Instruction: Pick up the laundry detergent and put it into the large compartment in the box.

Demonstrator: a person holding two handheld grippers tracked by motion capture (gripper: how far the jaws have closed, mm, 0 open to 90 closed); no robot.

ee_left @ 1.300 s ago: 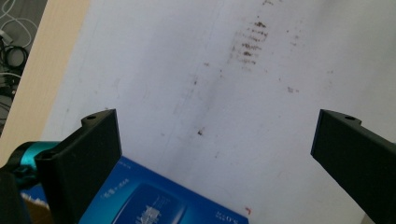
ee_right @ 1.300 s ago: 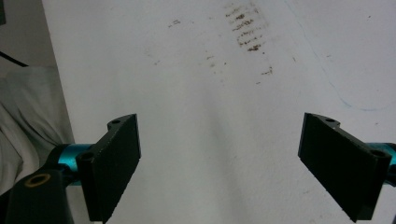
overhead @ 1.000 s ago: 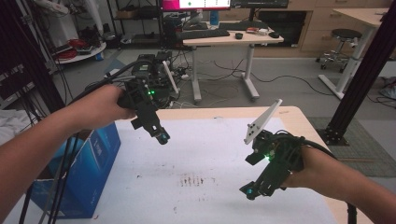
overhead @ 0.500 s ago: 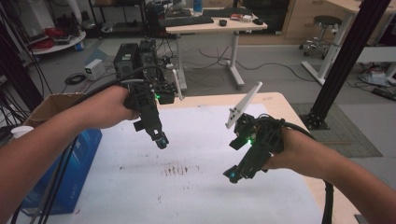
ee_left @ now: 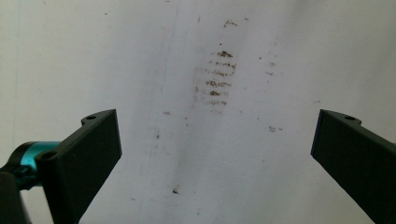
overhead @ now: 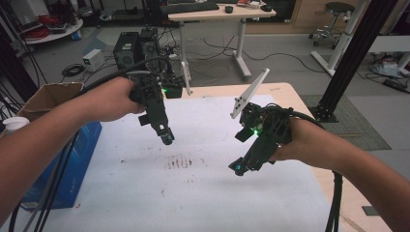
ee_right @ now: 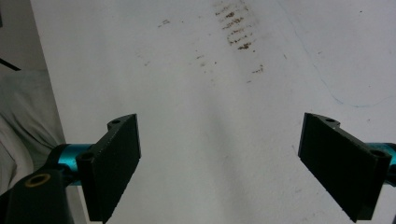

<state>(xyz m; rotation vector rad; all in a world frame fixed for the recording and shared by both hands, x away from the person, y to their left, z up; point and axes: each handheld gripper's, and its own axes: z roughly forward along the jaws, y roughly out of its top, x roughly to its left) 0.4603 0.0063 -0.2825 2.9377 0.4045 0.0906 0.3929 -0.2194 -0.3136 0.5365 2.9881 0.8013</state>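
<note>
Over the white sheet on the table (overhead: 145, 203), my left gripper (overhead: 167, 138) hangs in a person's left hand and points down toward a patch of brown smudges (overhead: 184, 162). Its jaws stand wide apart in the left gripper view (ee_left: 215, 154), with nothing between them and the smudges (ee_left: 217, 79) ahead. My right gripper (overhead: 238, 168) is held low at the right of the smudges, with a white three-cornered plate (overhead: 249, 94) on top. Its jaws are also wide open and empty (ee_right: 219, 158), above the bare sheet with the smudges (ee_right: 236, 28) farther off.
A blue box (overhead: 80, 150) stands against the table's left edge, with a cardboard box (overhead: 46, 96) and a white cup (overhead: 12, 123) beyond it. Cables trail from both grippers. A desk (overhead: 220, 12), computer towers and a black post (overhead: 350, 53) stand past the far edge.
The right gripper has moved away from the person and a little left, closer to the smudges. The left gripper has held nearly the same spot. Both stay open.
</note>
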